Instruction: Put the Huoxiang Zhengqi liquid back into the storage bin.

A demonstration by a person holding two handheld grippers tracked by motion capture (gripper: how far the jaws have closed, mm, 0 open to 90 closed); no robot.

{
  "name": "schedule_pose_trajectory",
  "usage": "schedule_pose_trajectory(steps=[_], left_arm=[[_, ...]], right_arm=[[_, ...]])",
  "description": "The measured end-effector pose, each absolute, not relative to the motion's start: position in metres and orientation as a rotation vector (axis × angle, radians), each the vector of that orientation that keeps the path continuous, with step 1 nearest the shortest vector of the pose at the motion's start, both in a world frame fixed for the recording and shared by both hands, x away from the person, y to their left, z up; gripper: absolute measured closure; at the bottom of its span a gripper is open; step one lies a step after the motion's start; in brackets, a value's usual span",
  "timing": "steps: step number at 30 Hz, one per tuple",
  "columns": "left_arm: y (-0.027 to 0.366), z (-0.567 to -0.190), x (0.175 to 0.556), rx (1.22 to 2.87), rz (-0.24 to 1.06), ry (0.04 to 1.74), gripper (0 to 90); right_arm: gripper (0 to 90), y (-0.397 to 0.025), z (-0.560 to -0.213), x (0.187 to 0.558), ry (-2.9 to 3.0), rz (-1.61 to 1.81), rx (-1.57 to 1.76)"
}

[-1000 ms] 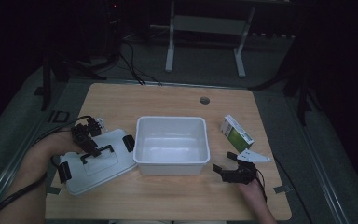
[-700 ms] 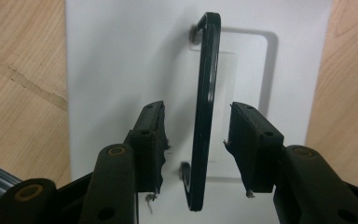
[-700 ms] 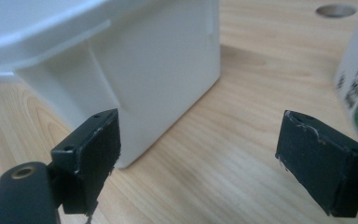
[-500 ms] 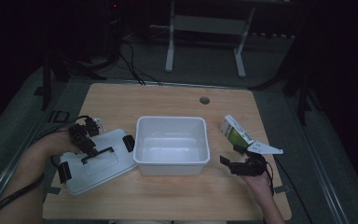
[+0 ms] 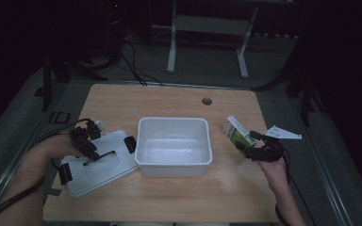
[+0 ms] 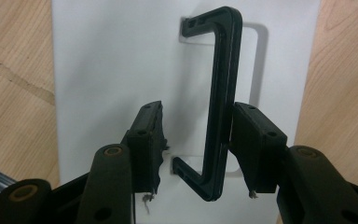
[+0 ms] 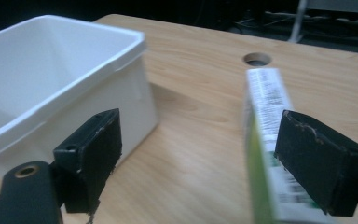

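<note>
Left tool point(image 5: 88, 141) sits over the white lid point(image 5: 99, 162) at the desk's near left corner. Jaws parted, set either side of the lid's black handle point(image 6: 219, 107); in the left gripper view the handle bar runs between the pads, touching or almost touching one pad point(image 6: 254, 144), with a clear gap to the other. Not clamped. The lid lies flat on the wooden desk point(image 5: 179, 197), black latches at its ends, its right edge just beside the white tub point(image 5: 173, 146). Right tool point(image 5: 250, 149) is at the desk's right side, jaws wide apart. The green-and-white carton point(image 5: 238, 133) stands between them, close against one pad point(image 7: 319, 158) — contact cannot be told, the carton is blurred — and well apart from the other pad. Beyond that far pad, the white tub wall point(image 7: 130, 93) is near, bare desk between it and the carton. The tub stands open at mid-desk, nothing seen inside. A round cable hole point(image 5: 207, 100) lies in the desk beyond the tub and carton. Grey three-cornered plate point(image 5: 283, 134) rides above the right tool. Surroundings dark; stand legs point(image 5: 172, 42) on the floor beyond the desk.
</note>
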State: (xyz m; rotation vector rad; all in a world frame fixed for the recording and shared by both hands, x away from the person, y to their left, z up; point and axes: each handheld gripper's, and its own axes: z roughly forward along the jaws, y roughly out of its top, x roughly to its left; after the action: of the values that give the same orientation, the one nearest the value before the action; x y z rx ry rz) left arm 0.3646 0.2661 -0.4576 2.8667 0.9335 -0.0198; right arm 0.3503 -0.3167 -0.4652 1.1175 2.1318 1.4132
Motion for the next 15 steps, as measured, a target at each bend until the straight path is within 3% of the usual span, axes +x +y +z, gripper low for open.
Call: schedule_pose_trajectory(steps=[15], left_arm=[[0.267,-0.458,0.363,2.845,-0.048,0.955,53.8]], right_arm=[[24.0,-0.334,-0.465,0.391,2.226,1.227,1.216]])
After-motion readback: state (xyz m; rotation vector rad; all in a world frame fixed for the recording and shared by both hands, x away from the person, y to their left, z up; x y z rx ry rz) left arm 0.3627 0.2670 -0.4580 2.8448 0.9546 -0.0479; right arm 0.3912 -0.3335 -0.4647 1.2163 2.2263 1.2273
